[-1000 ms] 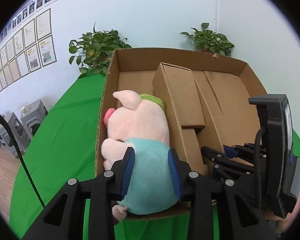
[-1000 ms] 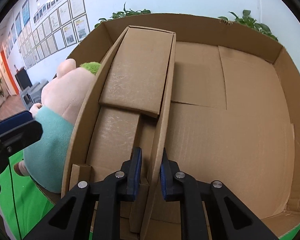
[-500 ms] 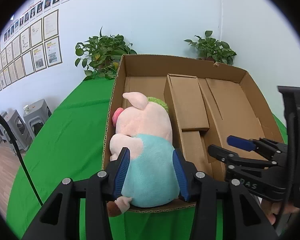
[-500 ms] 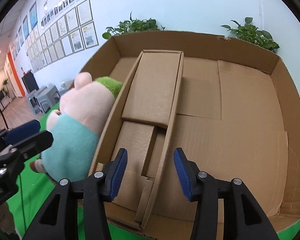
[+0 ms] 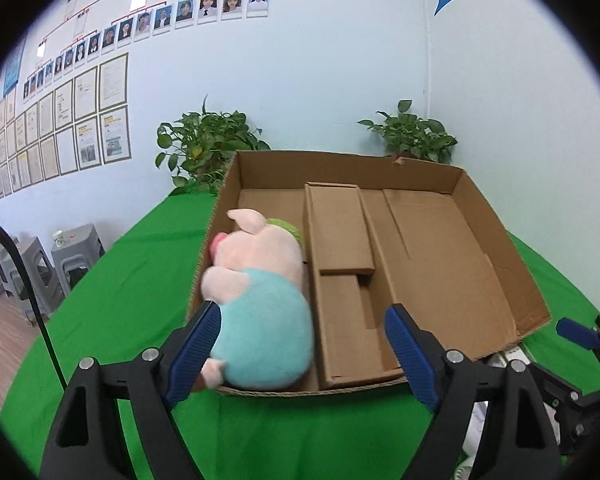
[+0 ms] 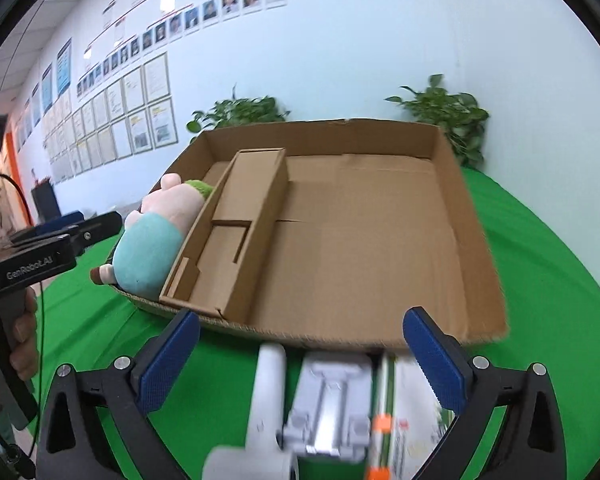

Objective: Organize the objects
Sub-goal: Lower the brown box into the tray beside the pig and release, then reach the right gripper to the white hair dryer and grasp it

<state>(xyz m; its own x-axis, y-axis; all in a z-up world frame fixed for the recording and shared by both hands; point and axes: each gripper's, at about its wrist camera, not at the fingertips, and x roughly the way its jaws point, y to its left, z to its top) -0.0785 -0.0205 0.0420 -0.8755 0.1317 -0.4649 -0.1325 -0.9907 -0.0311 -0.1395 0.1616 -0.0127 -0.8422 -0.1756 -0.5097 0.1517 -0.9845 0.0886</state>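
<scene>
A pink pig plush in a teal shirt point(image 5: 256, 288) lies in the left compartment of an open cardboard box point(image 5: 496, 240) on the green table. A cardboard divider point(image 5: 340, 256) stands beside it. My left gripper point(image 5: 300, 350) is open and empty, in front of the box. My right gripper point(image 6: 300, 354) is open and empty above a white plastic object point(image 6: 266, 396), a grey holder point(image 6: 328, 404) and a flat printed pack point(image 6: 404, 412) on the cloth. The plush point(image 6: 156, 232) and the box point(image 6: 460, 216) also show in the right wrist view.
Green cloth covers the table point(image 5: 132, 280). Two potted plants point(image 5: 204, 148) stand behind the box against the white wall. Grey stools point(image 5: 72, 256) stand left of the table. The left gripper body and a hand point(image 6: 24, 264) show at the left of the right wrist view.
Both grippers opened and pulled back out of the box. The left let go of the plush, the right let go of the divider. Objects in front of the box came into view.
</scene>
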